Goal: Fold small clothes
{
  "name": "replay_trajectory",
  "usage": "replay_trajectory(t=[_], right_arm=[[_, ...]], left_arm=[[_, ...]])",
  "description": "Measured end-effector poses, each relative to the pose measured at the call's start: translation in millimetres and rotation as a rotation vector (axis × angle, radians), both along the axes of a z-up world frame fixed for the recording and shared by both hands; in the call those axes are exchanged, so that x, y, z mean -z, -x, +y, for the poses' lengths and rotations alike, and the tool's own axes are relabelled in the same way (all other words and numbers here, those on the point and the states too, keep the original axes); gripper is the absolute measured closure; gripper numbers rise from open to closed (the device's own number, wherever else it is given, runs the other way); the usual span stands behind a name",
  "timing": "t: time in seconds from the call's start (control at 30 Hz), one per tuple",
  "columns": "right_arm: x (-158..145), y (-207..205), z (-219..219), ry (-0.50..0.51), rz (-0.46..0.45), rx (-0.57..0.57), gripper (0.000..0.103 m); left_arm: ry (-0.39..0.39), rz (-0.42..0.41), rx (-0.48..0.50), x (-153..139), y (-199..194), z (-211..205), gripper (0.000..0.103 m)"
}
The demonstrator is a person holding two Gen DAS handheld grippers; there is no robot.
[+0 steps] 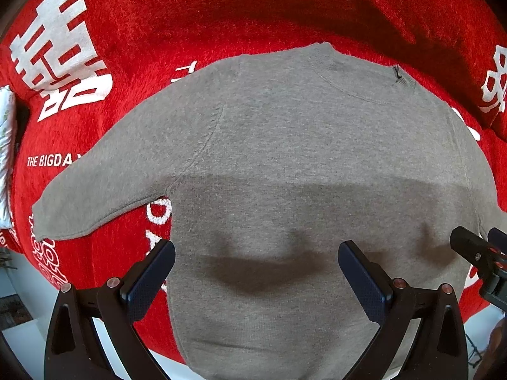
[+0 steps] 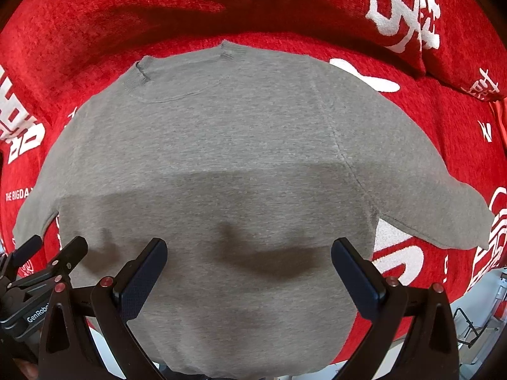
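Note:
A small grey sweater lies flat and spread out on a red blanket, collar at the far side, hem toward me. It also shows in the right wrist view. Its left sleeve sticks out to the left, its right sleeve to the right. My left gripper is open and empty above the lower left of the body. My right gripper is open and empty above the lower right. Each gripper shows at the edge of the other's view: the right one, the left one.
The red blanket carries large white characters and the words "THE BIGDAY". A raised red fold or cushion lies behind the collar. Pale floor shows past the blanket's near edge.

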State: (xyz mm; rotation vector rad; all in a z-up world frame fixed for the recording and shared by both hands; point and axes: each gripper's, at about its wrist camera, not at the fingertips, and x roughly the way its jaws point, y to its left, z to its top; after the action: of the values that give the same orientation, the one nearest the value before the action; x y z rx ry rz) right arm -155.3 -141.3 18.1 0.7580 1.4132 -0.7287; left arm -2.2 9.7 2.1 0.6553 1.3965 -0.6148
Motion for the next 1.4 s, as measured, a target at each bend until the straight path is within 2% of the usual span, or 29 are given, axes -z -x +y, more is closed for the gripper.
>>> replay_trajectory(t=[0.23,0.47,0.77,0.93,1.03,1.17,1.23,1.3,1.4], right_arm=[[0,-4,3,-0.003,0.001,0.000,0.000],[1,-7,6,-0.002,0.004,-0.004,0.000],[2,-16,15,-0.007,-0.013,-0.011,0.000],[-2,-28,25,0.005,-0.056,-0.045,0.000],[-4,-43,37,0.016,-0.074,-0.105,0.000],[-1,-68,57,-0.047,-0.084,-0.177,0.000],[2,-81,69,-0.059,-0.080,-0.220,0.000],[5,-93,83,-0.064,-0.076,-0.261,0.000],[12,-106,101,-0.093,-0.074,-0.296,0.000]], left_arm=[[0.032,0.054,-0.005,1,-5,0,0.000],[-0.005,0.027,-0.015,2,-8,2,0.000],[0.035,0.035,-0.053,4,-21,15,0.000],[0.024,0.072,-0.109,9,-35,35,0.000],[0.072,0.114,-0.133,10,-47,50,0.000],[0.203,0.130,-0.209,2,-74,88,0.000],[0.254,0.126,-0.279,2,-95,117,0.000],[0.306,0.126,-0.376,11,-122,152,0.000],[0.336,0.135,-0.536,29,-154,202,0.000]])
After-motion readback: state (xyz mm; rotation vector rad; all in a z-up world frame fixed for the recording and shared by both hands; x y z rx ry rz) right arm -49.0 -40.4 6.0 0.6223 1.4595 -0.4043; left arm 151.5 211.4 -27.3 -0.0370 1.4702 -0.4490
